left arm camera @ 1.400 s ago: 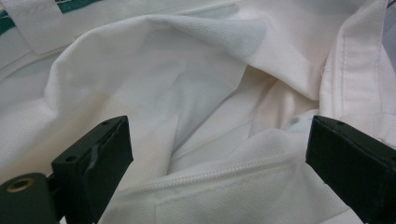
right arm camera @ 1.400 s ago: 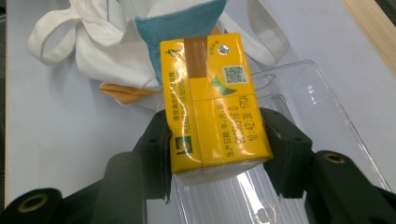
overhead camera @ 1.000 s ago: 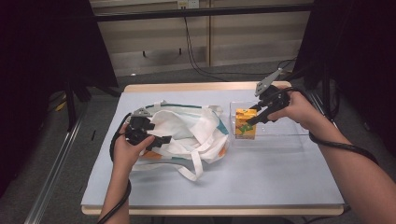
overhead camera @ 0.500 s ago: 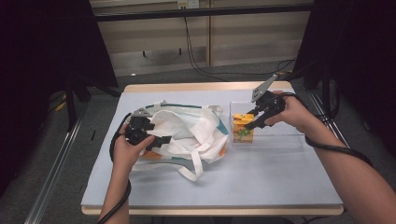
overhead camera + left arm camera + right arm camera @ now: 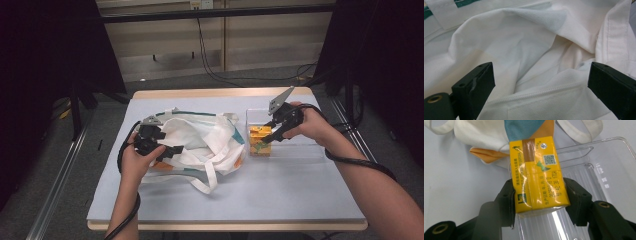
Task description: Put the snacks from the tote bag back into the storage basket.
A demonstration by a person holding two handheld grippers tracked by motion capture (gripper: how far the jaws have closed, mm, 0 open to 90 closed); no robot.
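Your largest item, the white cloth bag (image 5: 200, 142), lies slumped at the table's (image 5: 280, 195) centre-left: soft, limp, likely to sag or fold wherever you release it, so take it by a hemmed edge or the zip seam (image 5: 536, 93), not loose cloth. Your left gripper (image 5: 172, 150) sits at the bag's 9 o'clock side, jaws spread wide over the fabric and closed on nothing. The clear plastic tray (image 5: 305, 150) stands at the bag's 3 o'clock: rigid, light, probably prone to skid. Your right gripper (image 5: 537, 200) clamps the yellow pack (image 5: 537, 175) across its two long sides, at the tray's near end; film-wrapped, light, slightly crushable and slippery, so squeeze moderately. The bag's interior depth cannot be made out, and the pack's underside is hidden.
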